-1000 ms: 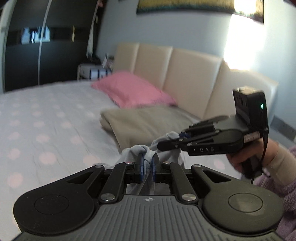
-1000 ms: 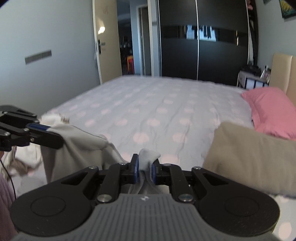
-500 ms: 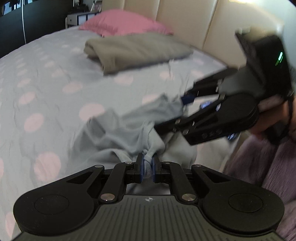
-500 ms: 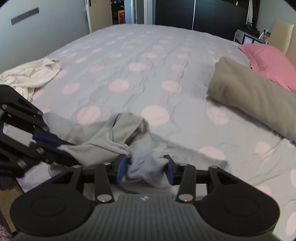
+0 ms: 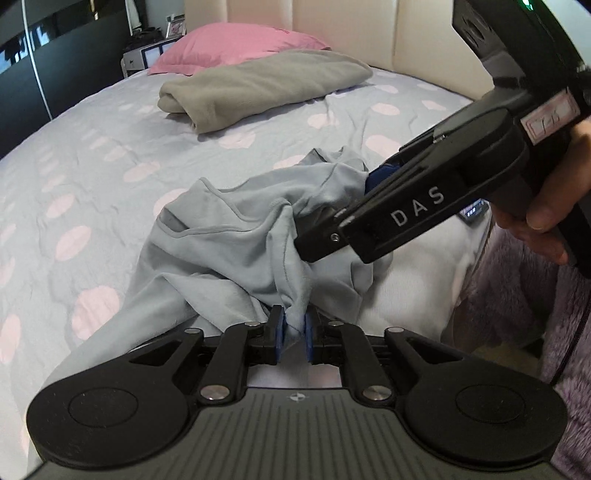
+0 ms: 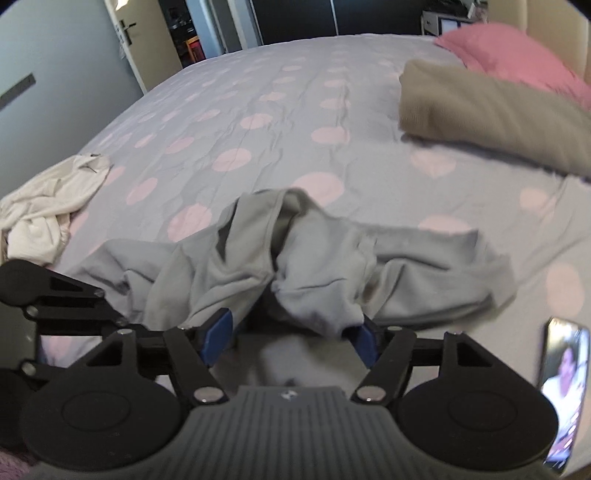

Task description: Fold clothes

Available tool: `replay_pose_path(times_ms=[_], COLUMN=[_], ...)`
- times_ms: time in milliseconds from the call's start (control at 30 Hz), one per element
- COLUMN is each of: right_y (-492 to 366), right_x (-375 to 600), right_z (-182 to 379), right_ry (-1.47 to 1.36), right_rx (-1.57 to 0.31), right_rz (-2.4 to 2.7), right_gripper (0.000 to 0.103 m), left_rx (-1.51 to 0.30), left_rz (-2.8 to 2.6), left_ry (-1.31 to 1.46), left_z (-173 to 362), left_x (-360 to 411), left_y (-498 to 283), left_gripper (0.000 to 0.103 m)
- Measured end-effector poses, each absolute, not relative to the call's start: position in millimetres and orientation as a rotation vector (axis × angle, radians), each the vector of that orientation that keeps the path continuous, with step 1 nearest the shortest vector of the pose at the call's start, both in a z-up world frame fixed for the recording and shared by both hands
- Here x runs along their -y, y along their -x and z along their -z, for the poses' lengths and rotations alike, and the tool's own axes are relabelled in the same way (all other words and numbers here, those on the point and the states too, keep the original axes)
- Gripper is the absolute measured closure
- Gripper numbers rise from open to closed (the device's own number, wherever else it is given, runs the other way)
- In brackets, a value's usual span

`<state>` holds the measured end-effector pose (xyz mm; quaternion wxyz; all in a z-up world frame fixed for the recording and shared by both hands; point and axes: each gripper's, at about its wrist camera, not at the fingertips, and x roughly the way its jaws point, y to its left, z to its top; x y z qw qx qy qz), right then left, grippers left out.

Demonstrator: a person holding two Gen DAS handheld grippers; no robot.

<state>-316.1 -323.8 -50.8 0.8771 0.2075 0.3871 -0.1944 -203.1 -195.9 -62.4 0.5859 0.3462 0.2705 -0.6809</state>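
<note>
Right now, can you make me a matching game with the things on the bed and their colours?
Things:
1. pillow
2. folded blanket
3. crumpled cloth by the bed's edge
4. shirt in the left claw

Colours:
A. cream white
B. pale grey-blue
C. pink
D. beige-brown

Pairs: 1-C, 2-D, 3-A, 4-B

Each camera sits just behind its own tool and looks forward along the fingers, low and close over the bed (image 5: pixel 110 155). The left view faces the headboard (image 5: pixel 369 29), with the right tool (image 5: pixel 332 218) crossing from the right. The right view faces the door (image 6: pixel 129 33). Both share the grey garment (image 5: pixel 236 251), tan blanket (image 6: pixel 491 107) and pink pillow (image 5: pixel 236 44).
</note>
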Motion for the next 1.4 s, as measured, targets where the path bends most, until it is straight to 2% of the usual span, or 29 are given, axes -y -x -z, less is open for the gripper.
replay_pose_path(times_ms=[67, 233, 400, 733, 833, 900, 1033, 1167, 1400], right_y=[317.7, 327.9, 337.3, 315.8, 310.9, 307.6, 305.2, 305.9, 313.9], right_x=[319.8, 316.6, 314.5, 294.9, 296.8, 298.1, 292.8, 288.3, 284.2], right_z=[51.3, 50.6, 47.6, 46.3, 53.2, 57.8, 56.4, 58.0, 72.0], right_ry=[-0.447, -0.484, -0.529, -0.553, -0.586, -0.608, -0.538, -0.424, -0.294], right_rx=[-0.8, -0.779, -0.748, -0.73, -0.746, -0.756, -0.79, -0.87, -1.027], right_rz=[0.41, 0.448, 0.453, 0.336, 0.325, 0.318, 0.309, 0.313, 0.264], right_gripper=[0.032, 0.031, 0.028, 0.03, 0.051, 0.078, 0.094, 0.098, 0.099], left_rx=[-0.626, -0.603, -0.606, -0.596, -0.597, -0.6, -0.621, -0.625, -0.539], left_rz=[1.598, 1.619, 1.632, 1.657, 1.654, 1.653, 1.658, 1.667, 1.675], left_ry=[-0.806, -0.806, -0.81, -0.82, -0.822, -0.821, -0.816, -0.849, -0.976], left_z=[62.2, 61.3, 61.2, 61.3, 61.5, 60.7, 53.7, 42.2, 27.3], left_x=[192.2, 182.8, 178.7, 177.4, 176.6, 176.0, 175.9, 176.7, 189.1], left_y=[205.2, 209.5, 211.9, 214.9, 213.7, 212.3, 205.9, 197.8, 187.5], left_gripper=[0.08, 0.068, 0.067, 0.066, 0.066, 0.066, 0.065, 0.062, 0.055])
